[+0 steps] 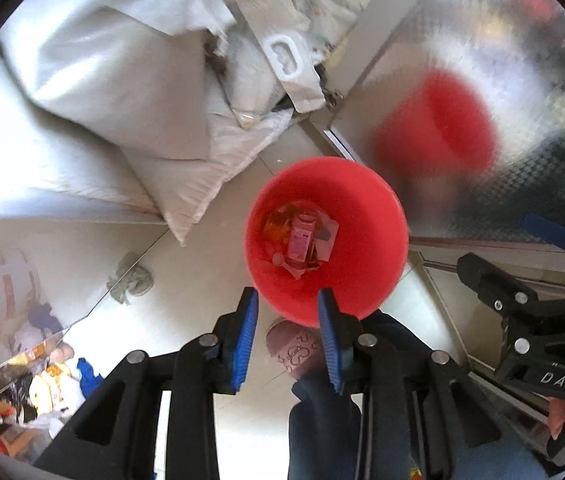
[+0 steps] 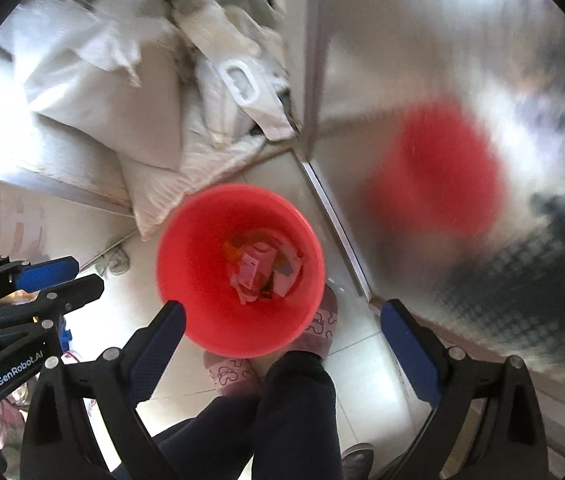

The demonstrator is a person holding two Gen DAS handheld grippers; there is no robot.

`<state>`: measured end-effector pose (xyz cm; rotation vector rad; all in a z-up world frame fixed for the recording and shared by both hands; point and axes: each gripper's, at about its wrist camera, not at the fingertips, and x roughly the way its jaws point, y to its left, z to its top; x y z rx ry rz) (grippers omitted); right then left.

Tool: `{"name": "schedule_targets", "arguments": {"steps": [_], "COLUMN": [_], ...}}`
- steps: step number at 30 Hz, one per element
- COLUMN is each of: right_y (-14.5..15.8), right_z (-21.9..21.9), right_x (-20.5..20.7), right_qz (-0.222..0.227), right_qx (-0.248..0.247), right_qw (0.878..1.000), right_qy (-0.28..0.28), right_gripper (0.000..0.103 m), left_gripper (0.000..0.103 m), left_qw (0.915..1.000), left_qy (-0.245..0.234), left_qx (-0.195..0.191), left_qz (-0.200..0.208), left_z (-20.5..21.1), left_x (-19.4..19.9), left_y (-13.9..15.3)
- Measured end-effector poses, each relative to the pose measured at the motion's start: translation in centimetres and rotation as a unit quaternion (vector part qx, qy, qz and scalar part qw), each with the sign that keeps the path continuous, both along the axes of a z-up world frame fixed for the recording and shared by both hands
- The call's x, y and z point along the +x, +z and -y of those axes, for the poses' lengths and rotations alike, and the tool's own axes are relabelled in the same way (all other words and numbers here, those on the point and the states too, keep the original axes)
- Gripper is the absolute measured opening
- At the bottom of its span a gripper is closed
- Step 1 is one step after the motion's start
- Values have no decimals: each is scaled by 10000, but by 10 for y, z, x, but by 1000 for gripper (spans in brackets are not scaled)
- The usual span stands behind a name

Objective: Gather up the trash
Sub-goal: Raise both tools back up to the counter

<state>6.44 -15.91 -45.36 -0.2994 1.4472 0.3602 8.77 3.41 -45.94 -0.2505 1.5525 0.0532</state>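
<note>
- Red bucket (image 1: 324,240): we log a round, smooth plastic pail standing upright on the pale tiled floor (image 1: 202,280), mouth open toward both cameras, just beside the metal panel
- Trash (image 1: 300,240) in its bottom: we make out a pink carton, white paper scraps and something orange; the pile is small and jumbled, so the rest we cannot name
- Left gripper (image 1: 288,310): black arms with ribbed blue pads, jaws parted by a narrow gap and holding nothing, poised above the near rim of the bucket
- Right gripper (image 2: 282,320): jaws spread wide and holding nothing, one finger to either side of the bucket's near edge; its arms are cut off by the frame
- Pink slippers (image 2: 234,376): soft, patterned, partly hidden under the bucket and our dark trouser legs
- Metal panel (image 2: 462,80): embossed, shiny sheet; it carries a blurred red reflection of the bucket
- White sacks (image 1: 122,80): woven and crumpled, heaped beyond the bucket, one with a white plastic handle
- Clutter (image 1: 42,392) at the left view's lower edge: coloured, too small to tell
</note>
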Motion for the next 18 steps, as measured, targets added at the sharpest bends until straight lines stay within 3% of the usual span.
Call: {"name": "schedule_targets", "arguments": {"steps": [11, 18], "right_y": [161, 248], "right_z": [-25, -32], "right_x": [-18, -35], "right_qz": [393, 697], "right_qx": [333, 447], "right_qw": [9970, 9922], "right_qy": [573, 933], "right_gripper": [98, 98], "left_gripper": [38, 38], "left_qw": [9954, 9912], "left_qy": [653, 588], "left_qx": [351, 645], "left_qz": [610, 996], "left_z": [-22, -24], "left_x": [-35, -47], "left_y": [174, 260]}}
